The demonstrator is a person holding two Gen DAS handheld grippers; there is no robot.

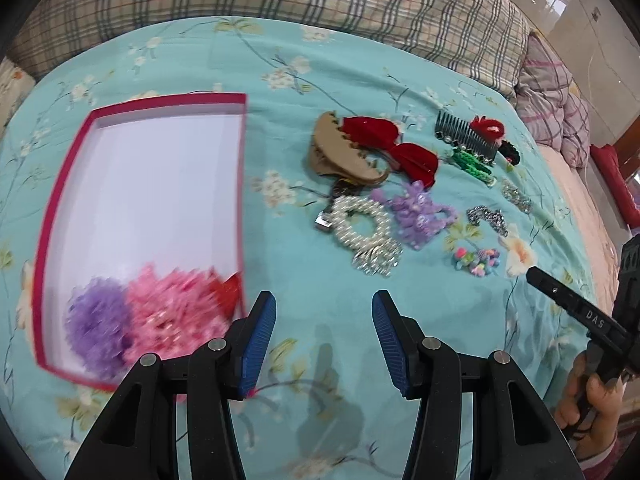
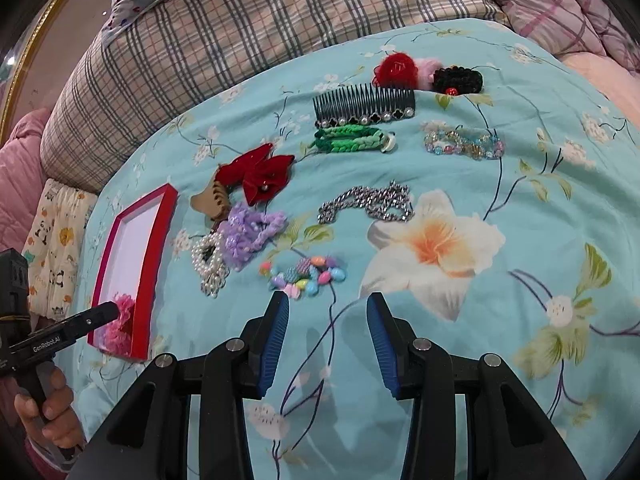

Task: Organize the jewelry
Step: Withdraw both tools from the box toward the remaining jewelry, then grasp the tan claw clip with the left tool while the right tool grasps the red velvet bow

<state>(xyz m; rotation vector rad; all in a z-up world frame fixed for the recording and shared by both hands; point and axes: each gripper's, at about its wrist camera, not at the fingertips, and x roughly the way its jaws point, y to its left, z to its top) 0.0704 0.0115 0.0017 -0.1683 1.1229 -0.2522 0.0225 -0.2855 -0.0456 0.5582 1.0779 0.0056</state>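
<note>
A red-rimmed white box (image 1: 240,168) lies on the bed at left, with a purple scrunchie (image 1: 98,320), a pink one (image 1: 172,312) and a red piece (image 1: 224,292) in its near end. My left gripper (image 1: 324,304) is open and empty, just right of the box's near corner. Loose jewelry lies to the right: tan claw clip (image 1: 340,156), red bow (image 1: 400,148), pearl bracelet (image 1: 360,224), purple hair tie (image 1: 416,212). My right gripper (image 2: 328,308) is open and empty, just short of a pastel bead bracelet (image 2: 308,276). A silver chain (image 2: 368,204) lies beyond it.
Farther back lie a dark comb (image 2: 364,106), a green braided band (image 2: 352,140), a clear bead bracelet (image 2: 464,146), a red pom-pom (image 2: 394,70) and a black scrunchie (image 2: 458,80). A plaid pillow (image 2: 240,24) lines the far side. The bed edge (image 1: 592,200) drops off at right.
</note>
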